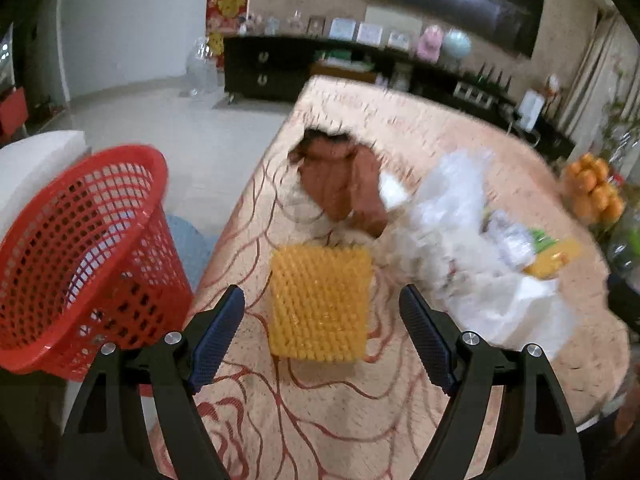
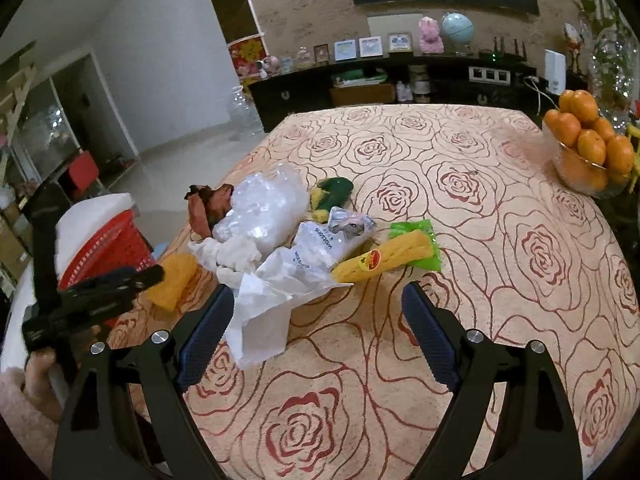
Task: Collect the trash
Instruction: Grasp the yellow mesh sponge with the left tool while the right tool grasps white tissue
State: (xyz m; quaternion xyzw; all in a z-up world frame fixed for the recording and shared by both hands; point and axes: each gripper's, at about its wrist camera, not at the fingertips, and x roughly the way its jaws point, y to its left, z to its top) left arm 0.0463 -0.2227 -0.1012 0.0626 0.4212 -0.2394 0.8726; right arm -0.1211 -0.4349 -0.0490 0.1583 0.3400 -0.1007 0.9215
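On the desk (image 2: 500,200), covered by a rose-patterned cloth, the trash lies in a loose heap near the left edge. Heap contents: a yellow bumpy pad (image 1: 320,302), a crumpled brown wrapper (image 1: 344,184), a clear plastic bag (image 2: 264,208), crumpled white paper (image 2: 264,304), a white printed packet (image 2: 324,240), a yellow-and-green snack wrapper (image 2: 396,256) and a green-and-yellow wrapper (image 2: 332,194). Left hand-held gripper (image 1: 322,336): jaws apart, nothing between the pads, positioned just above the yellow bumpy pad, which lies apart from both fingers. Right hand-held gripper (image 2: 316,332): jaws apart, nothing clamped; the crumpled white paper lies just beside its left finger (image 2: 208,332), contact cannot be determined. A red mesh basket (image 1: 80,256) stands off the desk, beside its left edge, near the left hand-held gripper. A glass bowl of oranges (image 2: 588,148) sits at the far right edge of the desk, well apart from the trash
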